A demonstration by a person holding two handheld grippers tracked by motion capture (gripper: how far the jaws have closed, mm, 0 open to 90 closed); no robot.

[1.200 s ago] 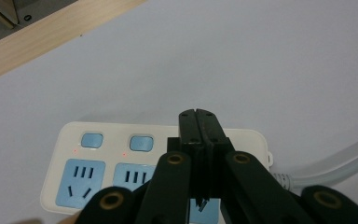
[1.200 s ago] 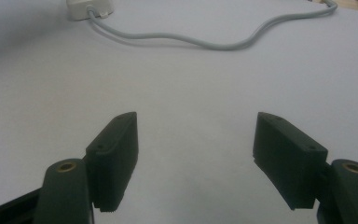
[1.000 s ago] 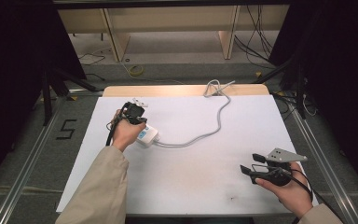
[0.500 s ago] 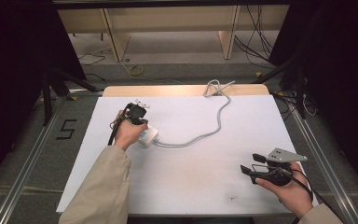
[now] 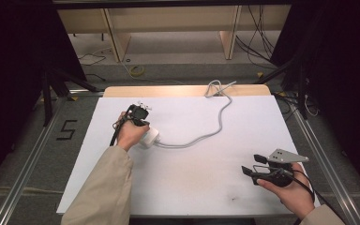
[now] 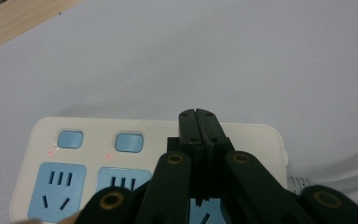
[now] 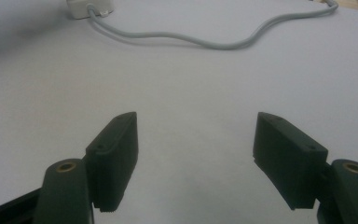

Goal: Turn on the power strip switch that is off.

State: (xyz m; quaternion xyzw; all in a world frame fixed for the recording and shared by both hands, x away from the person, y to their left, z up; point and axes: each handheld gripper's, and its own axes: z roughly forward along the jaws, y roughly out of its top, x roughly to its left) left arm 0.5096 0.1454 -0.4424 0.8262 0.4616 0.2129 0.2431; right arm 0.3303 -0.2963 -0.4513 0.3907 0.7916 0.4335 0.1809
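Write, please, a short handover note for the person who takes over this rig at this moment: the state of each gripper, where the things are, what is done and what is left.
Left gripper: jaws shut, empty, tips above the power strip, beside its two blue switch buttons.
Right gripper: open, empty, held near the front right corner of the white table.
Power strip lies left of centre; its grey cable runs to the far edge.
Done: two small red lights glow by the switches.
Left: probably pressing a switch with the shut tips; I cannot tell whether they touch the strip.
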